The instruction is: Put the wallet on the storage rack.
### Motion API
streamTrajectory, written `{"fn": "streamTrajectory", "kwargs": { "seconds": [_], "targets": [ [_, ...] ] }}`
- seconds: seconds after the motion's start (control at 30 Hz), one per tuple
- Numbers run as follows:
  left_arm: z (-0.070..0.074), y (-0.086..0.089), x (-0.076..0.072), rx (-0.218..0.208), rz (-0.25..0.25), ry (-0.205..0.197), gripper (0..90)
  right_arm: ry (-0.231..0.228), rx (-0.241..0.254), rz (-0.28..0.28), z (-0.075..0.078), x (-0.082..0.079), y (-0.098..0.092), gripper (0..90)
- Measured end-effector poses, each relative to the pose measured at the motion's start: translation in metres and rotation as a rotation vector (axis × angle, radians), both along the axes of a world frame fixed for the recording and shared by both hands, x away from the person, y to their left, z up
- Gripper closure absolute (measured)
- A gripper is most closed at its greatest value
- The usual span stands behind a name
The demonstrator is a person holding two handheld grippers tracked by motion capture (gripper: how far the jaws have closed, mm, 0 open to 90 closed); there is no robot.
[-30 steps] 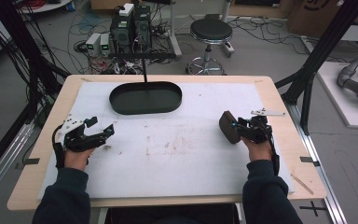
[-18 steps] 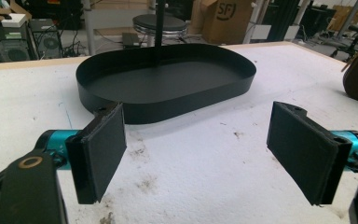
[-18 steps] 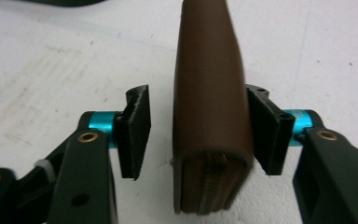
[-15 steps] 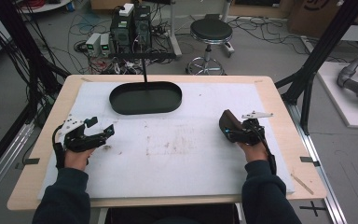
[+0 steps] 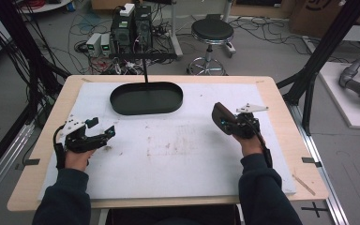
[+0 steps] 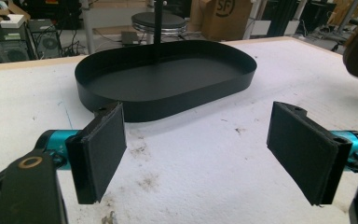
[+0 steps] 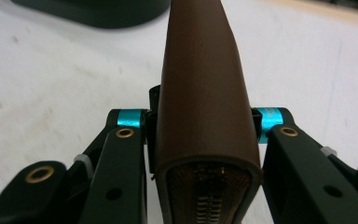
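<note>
Right gripper (image 7: 204,140): jaws closed on a brown case (image 7: 205,88), one jaw against each long side. The case is smooth, leather-like and rounded along its top; the near end shows a zip line set in a lighter, amber-toned panel. It runs away from the camera, narrowing toward the far tip. In the high view the brown case (image 5: 222,117) is carried above the right part of the table, its free end pointing left and toward the tray, forward of the right hand (image 5: 248,143). A grey three-cornered plate sits on top of this gripper, and a dark sleeve follows from the wrist.

Left gripper (image 6: 209,154): jaws wide apart, nothing between them — flat black pads (image 6: 103,149) facing each other over stained white surface. In the high view the left gripper (image 5: 104,136) lies low at the left part of the table, held by the left hand (image 5: 78,157).

Black tray (image 6: 163,105): oval, shallow, thin upright wall, at the far middle of the table, well apart from both grippers. A dark post rises just behind it.

Table (image 5: 168,199): wooden edge, covered by a white sheet (image 5: 178,164) bearing brownish smudges near its centre.

Beyond the table — a round black stool (image 5: 212,32), computer towers (image 5: 132,26) and loose cables on the floor.
</note>
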State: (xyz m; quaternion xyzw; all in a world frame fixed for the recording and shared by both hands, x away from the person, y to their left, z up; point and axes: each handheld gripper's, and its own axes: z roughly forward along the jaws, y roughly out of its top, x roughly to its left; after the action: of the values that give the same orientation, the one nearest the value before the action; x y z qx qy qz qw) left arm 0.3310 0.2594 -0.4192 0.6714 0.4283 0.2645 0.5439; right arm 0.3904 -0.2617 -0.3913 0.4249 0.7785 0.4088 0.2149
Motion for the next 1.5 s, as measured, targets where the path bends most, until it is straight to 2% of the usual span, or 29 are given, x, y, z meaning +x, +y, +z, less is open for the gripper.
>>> {"fn": "streamTrajectory", "kwargs": {
  "seconds": [0.03,0.13,0.23,0.27,0.3,0.33,0.4,0.53,0.63,0.7,0.73,0.83,0.9,0.93,1.0,1.17,1.23,1.33,1.37,1.5],
  "targets": [
    [0.0,0.0,0.0,0.001,-0.001,0.0,19.5,0.0,0.0,0.0,0.0,0.0,0.0,64.9],
    [0.0,0.001,0.0,-0.003,-0.004,-0.002,19.5,-0.018,-0.005,0.033,0.013,0.012,0.016,64.9],
    [0.0,0.002,-0.001,-0.007,-0.003,-0.001,19.5,-0.028,-0.016,0.073,0.022,0.027,0.037,64.9],
    [0.0,0.003,-0.001,-0.014,0.0,-0.002,19.5,-0.037,-0.029,0.098,0.026,0.038,0.052,64.8],
    [0.0,0.004,-0.001,-0.019,0.002,-0.005,19.5,-0.038,-0.03,0.115,0.029,0.044,0.06,64.8],
    [0.0,0.004,0.0,-0.022,0.003,-0.006,19.5,-0.038,-0.03,0.115,0.029,0.044,0.06,64.8],
    [-0.001,0.004,0.0,-0.02,-0.001,-0.009,19.5,-0.055,-0.038,0.138,0.033,0.055,0.076,64.8],
    [-0.001,0.004,-0.001,-0.012,-0.008,-0.012,19.5,-0.055,-0.033,0.171,0.04,0.076,0.105,64.8],
    [-0.001,0.006,-0.002,-0.02,0.001,-0.015,19.5,-0.058,-0.057,0.195,0.04,0.092,0.125,64.8],
    [-0.001,0.009,-0.002,-0.024,0.005,-0.016,19.5,-0.071,-0.106,0.218,0.034,0.104,0.145,64.8],
    [-0.001,0.01,-0.003,-0.03,0.009,-0.015,19.5,-0.071,-0.106,0.218,0.034,0.104,0.145,64.8],
    [-0.002,0.014,-0.004,-0.035,0.016,-0.016,19.5,-0.05,-0.156,0.213,0.023,0.121,0.167,64.8],
    [-0.002,0.015,-0.004,-0.042,0.018,-0.016,19.5,-0.066,-0.164,0.21,0.021,0.123,0.171,64.8],
    [-0.002,0.015,-0.005,-0.042,0.017,-0.016,19.5,-0.068,-0.159,0.205,0.018,0.126,0.174,64.8],
    [-0.002,0.015,-0.004,-0.041,0.017,-0.016,19.5,-0.037,-0.139,0.196,0.011,0.135,0.184,64.8],
    [-0.002,0.013,-0.004,-0.032,0.009,-0.015,19.5,-0.013,-0.119,0.204,0.006,0.142,0.197,64.8],
    [-0.002,0.013,-0.004,-0.032,0.009,-0.014,19.6,-0.017,-0.104,0.212,0.003,0.143,0.203,64.7],
    [-0.002,0.012,-0.004,-0.029,0.008,-0.014,19.5,0.022,-0.046,0.23,-0.008,0.146,0.218,64.7],
    [-0.002,0.012,-0.004,-0.028,0.007,-0.014,19.5,0.022,-0.046,0.23,-0.008,0.146,0.218,64.7],
    [-0.002,0.011,-0.004,-0.025,0.002,-0.014,19.5,0.08,0.09,0.207,-0.02,0.15,0.221,64.1]
  ]
}}
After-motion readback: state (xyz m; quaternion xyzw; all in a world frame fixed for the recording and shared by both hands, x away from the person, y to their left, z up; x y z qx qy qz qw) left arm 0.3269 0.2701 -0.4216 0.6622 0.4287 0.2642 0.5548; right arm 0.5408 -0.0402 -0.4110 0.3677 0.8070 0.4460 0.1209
